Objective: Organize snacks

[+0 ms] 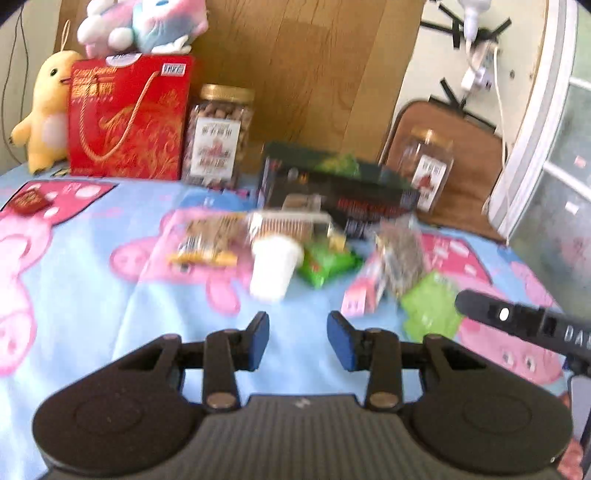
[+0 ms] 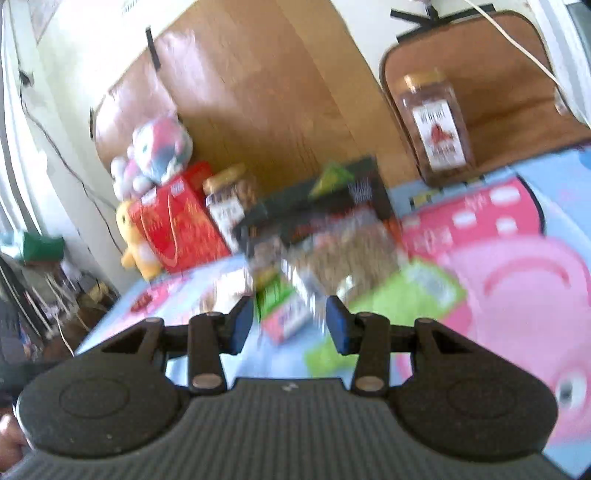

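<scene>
Blue-padded left gripper (image 1: 298, 339) gaping, empty, white cup (image 1: 272, 266) just ahead. Right gripper (image 2: 290, 324) likewise wide, empty, over blurred pink packet (image 2: 286, 322).

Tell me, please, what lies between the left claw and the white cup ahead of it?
Only bare blue cartoon-print cloth. In the left wrist view, the open left claw hovers short of the white cup, with nothing between them.

A home bedroom: cartoon pig bedsheet (image 1: 92, 288), plush toys (image 1: 144, 26) and a wooden headboard (image 1: 295, 74).
</scene>
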### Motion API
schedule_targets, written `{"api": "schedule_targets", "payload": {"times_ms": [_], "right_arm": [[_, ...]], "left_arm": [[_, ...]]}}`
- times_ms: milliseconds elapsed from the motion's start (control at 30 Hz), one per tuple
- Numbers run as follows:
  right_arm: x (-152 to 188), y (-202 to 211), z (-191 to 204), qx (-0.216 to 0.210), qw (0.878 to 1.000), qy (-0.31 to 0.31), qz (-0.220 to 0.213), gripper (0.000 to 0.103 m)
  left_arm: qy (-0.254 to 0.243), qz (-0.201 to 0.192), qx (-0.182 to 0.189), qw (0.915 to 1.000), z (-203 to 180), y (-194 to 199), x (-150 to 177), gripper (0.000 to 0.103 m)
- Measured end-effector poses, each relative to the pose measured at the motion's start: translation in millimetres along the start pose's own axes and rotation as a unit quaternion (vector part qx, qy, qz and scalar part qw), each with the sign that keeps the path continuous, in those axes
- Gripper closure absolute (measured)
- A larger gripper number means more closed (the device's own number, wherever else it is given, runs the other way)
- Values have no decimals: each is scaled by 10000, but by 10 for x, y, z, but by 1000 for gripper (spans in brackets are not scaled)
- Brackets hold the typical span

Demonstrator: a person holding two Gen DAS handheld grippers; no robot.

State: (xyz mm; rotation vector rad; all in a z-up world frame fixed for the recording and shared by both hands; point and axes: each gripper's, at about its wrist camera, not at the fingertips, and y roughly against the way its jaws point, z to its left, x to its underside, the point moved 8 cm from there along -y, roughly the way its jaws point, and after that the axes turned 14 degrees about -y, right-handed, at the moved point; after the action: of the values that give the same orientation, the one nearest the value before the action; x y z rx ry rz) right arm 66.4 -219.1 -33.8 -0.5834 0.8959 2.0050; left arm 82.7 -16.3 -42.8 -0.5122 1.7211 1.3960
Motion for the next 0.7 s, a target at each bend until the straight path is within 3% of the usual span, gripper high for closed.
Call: {"api": "schedule_targets", "payload": {"times_ms": [200, 367, 500, 700], "right_arm": [[395, 63, 100, 103, 9991, 228, 345, 56], [516, 55, 281, 30, 9978, 485, 444, 56], [374, -147, 503, -199, 9965, 525, 614, 56], [-299, -742, 636, -133, 9981, 215, 567, 56]], "left_arm": [[9, -155, -410, 9990, 136, 208, 211, 67], [307, -244, -643, 9972, 405, 335, 295, 67], [600, -314, -785, 9946, 670, 384, 350, 67], [948, -340, -781, 9918, 954, 361, 411, 67]]}}
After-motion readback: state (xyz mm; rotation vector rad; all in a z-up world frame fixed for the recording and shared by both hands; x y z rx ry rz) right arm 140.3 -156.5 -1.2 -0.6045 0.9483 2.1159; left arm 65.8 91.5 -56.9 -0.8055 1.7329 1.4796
